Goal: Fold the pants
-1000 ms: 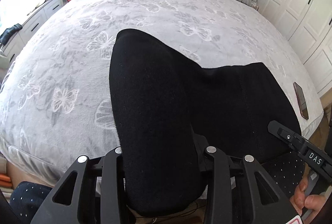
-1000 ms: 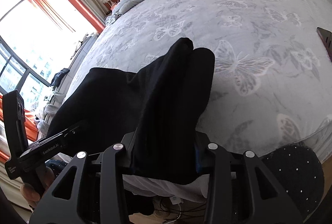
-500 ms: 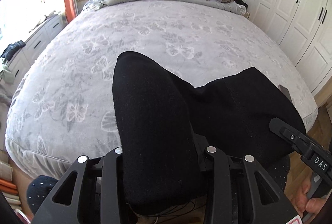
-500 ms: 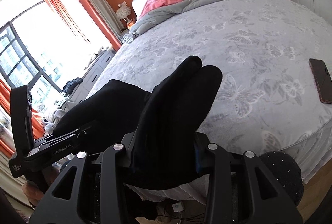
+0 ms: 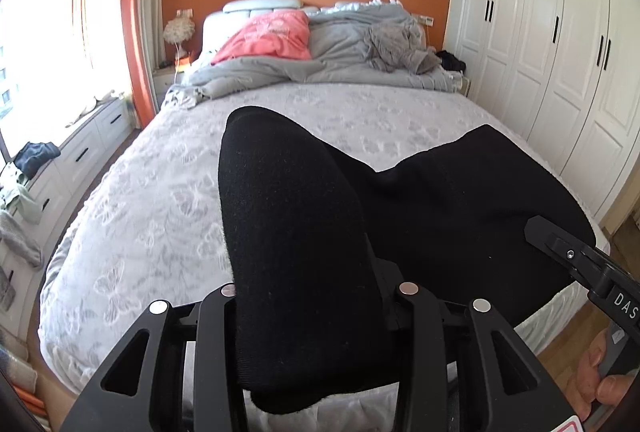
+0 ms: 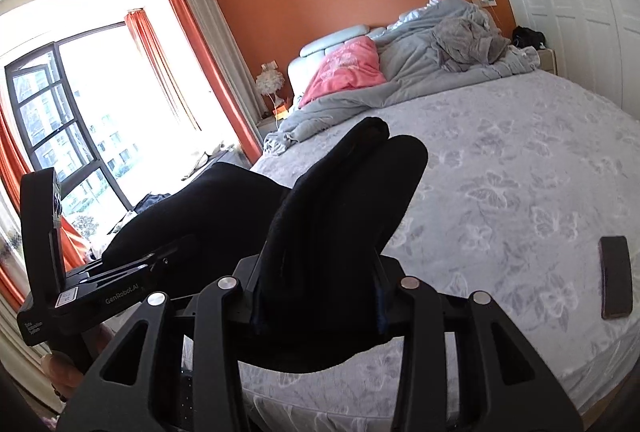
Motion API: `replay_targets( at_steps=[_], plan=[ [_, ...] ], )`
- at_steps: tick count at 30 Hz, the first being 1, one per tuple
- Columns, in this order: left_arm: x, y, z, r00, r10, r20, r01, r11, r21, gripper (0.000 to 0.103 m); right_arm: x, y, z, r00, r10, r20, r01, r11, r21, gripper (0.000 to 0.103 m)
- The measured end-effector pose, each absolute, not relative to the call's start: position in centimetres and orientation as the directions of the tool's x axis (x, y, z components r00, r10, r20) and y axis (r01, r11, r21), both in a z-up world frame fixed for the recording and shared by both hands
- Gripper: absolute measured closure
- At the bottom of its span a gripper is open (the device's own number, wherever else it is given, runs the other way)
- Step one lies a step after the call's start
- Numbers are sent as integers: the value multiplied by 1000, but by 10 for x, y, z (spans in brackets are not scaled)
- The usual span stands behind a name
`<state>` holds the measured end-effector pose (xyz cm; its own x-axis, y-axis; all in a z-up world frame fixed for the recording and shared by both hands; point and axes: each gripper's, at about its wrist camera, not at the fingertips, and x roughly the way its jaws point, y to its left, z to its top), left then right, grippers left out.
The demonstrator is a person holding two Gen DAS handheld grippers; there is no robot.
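Observation:
Black pants (image 5: 460, 200) hang in the air above the foot of the bed, stretched between both grippers. My left gripper (image 5: 310, 296) is shut on a thick bunch of the black cloth that bulges up over its jaws. My right gripper (image 6: 316, 288) is shut on another bunch of the pants (image 6: 344, 192), which folds over its jaws. The right gripper's body (image 5: 588, 272) shows at the right edge of the left wrist view; the left gripper's body (image 6: 80, 296) shows at the left of the right wrist view. The fingertips are hidden by cloth.
The bed (image 5: 152, 200) has a grey butterfly-print cover, with a grey duvet (image 5: 352, 64) and a pink pillow (image 5: 268, 38) at its head. A dark phone (image 6: 616, 282) lies near the bed's right edge. White wardrobes (image 5: 560, 52) line the right wall; drawers and a window stand left.
Both grippers have risen with the pants held between them and tilted up, so the headboard, orange wall and picture have come into view. Both grips are unchanged.

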<state>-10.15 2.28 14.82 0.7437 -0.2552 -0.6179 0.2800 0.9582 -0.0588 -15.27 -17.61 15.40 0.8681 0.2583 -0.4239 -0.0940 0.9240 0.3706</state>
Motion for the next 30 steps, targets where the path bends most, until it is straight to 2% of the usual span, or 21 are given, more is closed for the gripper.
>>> replay_targets(
  at_steps=[10, 18, 24, 30],
  plan=[
    [-30, 23, 186, 810, -244, -533, 256, 965, -53, 68, -73, -181, 190, 901, 262, -347, -139, 930, 340, 65],
    [35, 25, 197, 840, -225, -493, 233, 971, -47, 68, -4, -186, 196, 906, 280, -317, -170, 928, 333, 65],
    [86, 25, 192, 855, -211, -473, 220, 975, -38, 68, 51, -193, 183, 904, 285, -319, -173, 926, 336, 65],
    [149, 18, 160, 843, -206, -496, 215, 976, -39, 67, 117, -210, 136, 886, 285, -365, -143, 919, 368, 64]
  ],
)
